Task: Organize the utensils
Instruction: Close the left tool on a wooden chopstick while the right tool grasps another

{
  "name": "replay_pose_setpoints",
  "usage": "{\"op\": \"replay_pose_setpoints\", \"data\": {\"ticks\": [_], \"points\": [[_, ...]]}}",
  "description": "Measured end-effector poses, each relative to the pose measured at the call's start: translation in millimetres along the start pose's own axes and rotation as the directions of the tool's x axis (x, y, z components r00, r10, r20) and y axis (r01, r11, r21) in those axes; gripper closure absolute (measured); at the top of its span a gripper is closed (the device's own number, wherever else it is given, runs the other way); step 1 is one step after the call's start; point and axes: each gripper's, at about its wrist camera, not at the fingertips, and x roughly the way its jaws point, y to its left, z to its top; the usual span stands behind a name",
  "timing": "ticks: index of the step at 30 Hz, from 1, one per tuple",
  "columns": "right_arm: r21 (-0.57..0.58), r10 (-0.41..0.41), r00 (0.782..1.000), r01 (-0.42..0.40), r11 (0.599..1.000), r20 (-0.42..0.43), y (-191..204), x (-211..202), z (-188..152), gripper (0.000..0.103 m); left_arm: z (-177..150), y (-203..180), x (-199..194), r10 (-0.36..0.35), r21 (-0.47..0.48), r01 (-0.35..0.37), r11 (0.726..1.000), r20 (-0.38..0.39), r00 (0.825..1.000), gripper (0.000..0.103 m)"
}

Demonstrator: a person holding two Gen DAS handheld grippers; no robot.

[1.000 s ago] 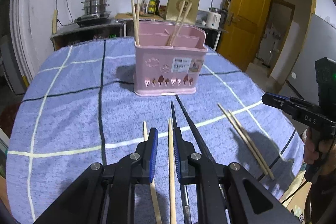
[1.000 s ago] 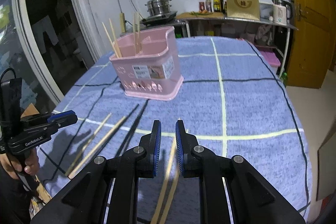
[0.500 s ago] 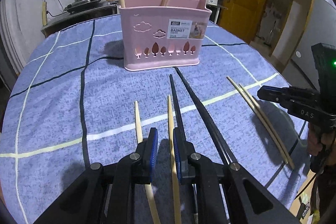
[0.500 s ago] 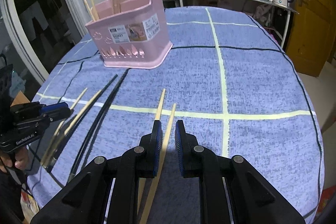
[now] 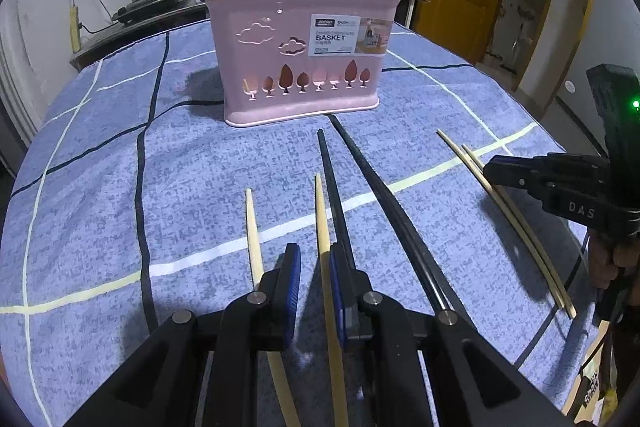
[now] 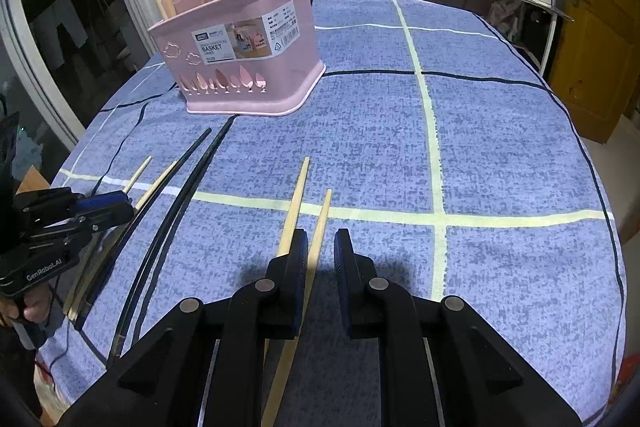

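My left gripper (image 5: 314,271) sits low over the blue checked tablecloth (image 5: 192,187), jaws narrowly parted around one pale wooden chopstick (image 5: 323,227) lying in front of the pink plastic utensil basket (image 5: 300,55). My right gripper (image 6: 321,259) is likewise slightly parted, straddling another pale wooden chopstick (image 6: 320,227) near that basket. Two long black chopsticks (image 5: 368,187) lie flat, pointing at the basket, which already holds upright wooden ones.
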Motion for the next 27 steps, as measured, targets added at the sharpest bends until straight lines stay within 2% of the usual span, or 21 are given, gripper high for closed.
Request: {"op": "replay_pose_setpoints", "data": {"ticks": [6, 15, 27], "points": [[-0.006, -0.006, 1.000, 0.006, 1.000, 0.002, 1, 2, 1, 0.089, 3, -7, 7, 0.034, 0.040, -0.034, 0.999, -0.012, 0.999, 0.088], [-0.009, -0.025, 1.000, 0.025, 1.000, -0.004, 2, 7, 7, 0.089, 18, -4, 17, 0.060, 0.016, -0.060, 0.998, -0.030, 0.998, 0.088], [-0.026, -0.058, 0.998, 0.058, 0.998, -0.011, 4, 14, 16, 0.091, 36, -4, 30, 0.071, 0.041, -0.069, 0.997, -0.044, 0.996, 0.088]]}}
